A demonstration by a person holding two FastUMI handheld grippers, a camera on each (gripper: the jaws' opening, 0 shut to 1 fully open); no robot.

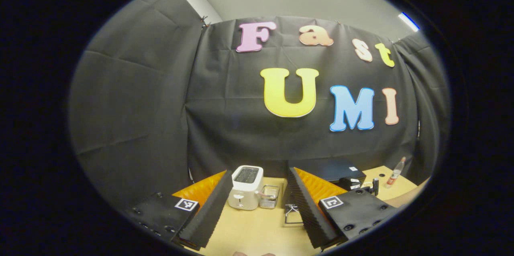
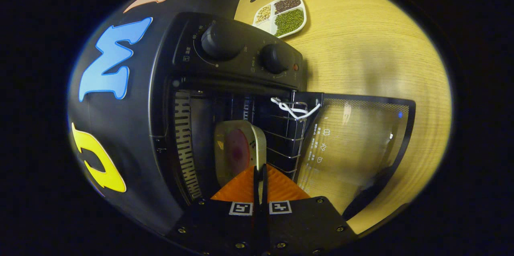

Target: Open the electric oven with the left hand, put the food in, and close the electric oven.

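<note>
Left gripper view, left to right. Left gripper (image 1: 257,208): jaws spread wide, nothing between them, held above the pale wooden surface (image 1: 257,232). White toaster (image 1: 245,187): standing on the surface, seen in the gap between the jaws, well beyond them. Small wire rack (image 1: 269,196): just beside the toaster, on its right. Electric oven (image 1: 333,169): dark box farther right, behind the right-hand jaw, apart from it. Bottle (image 1: 394,172): upright near the far right edge of the surface.

Right gripper view (image rolled sideways), left to right. Oven body (image 2: 132,135): two knobs on its control panel (image 2: 241,53). Plate of food (image 2: 239,151): pale plate with a dark reddish item, inside the oven cavity, beside the wire shelf (image 2: 287,143). Right gripper (image 2: 260,183): jaws closed to a thin slit on the plate's near edge, which sits directly between them. Oven door (image 2: 361,139): glass, swung fully open, lying out over the surface. Divided dish of beans (image 2: 281,15): on the surface beyond the oven.
</note>
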